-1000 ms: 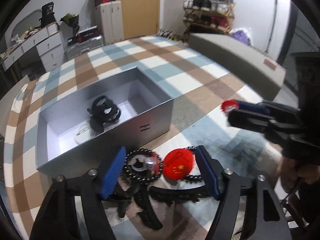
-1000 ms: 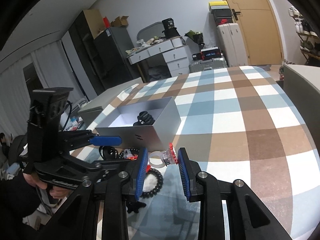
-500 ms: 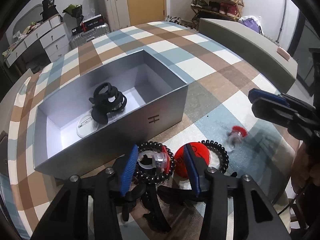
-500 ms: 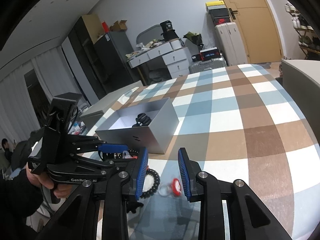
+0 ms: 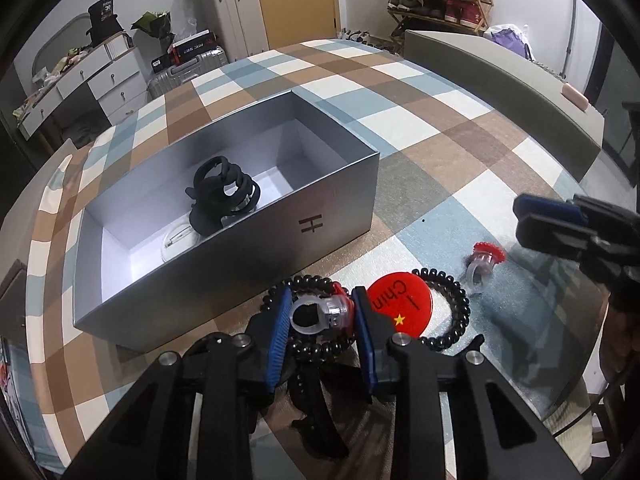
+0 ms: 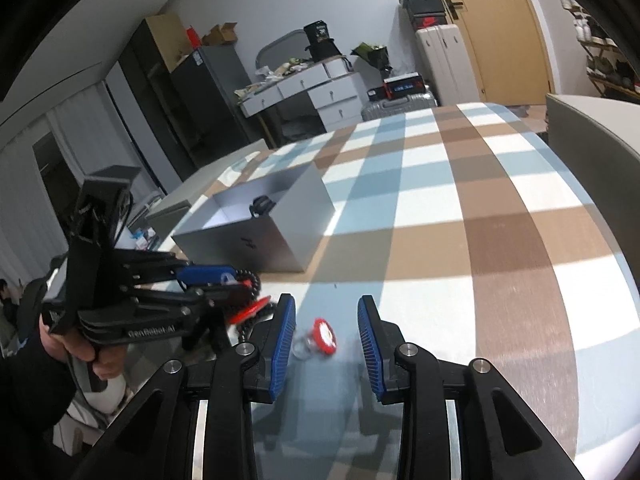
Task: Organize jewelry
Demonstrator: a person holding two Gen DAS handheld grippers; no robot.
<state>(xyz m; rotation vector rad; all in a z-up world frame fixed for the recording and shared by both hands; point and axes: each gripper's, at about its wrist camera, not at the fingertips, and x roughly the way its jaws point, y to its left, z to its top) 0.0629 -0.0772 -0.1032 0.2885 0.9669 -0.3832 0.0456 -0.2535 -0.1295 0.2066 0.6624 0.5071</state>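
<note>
While the left gripper (image 5: 322, 316) pinches the clear ring (image 5: 320, 314), lift straight, clearing the box (image 5: 240, 264) wall; right gripper (image 6: 326, 334) hangs apart.

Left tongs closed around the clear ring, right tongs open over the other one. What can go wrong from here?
1. The clear ring between the left tongs lies on the black bead bracelet; lifting may drag beads along.
2. The red-topped ring lies tipped on its side on the table; the open right tongs may knock it away.
3. The grey box wall is close; a low carry may clip it.
</note>
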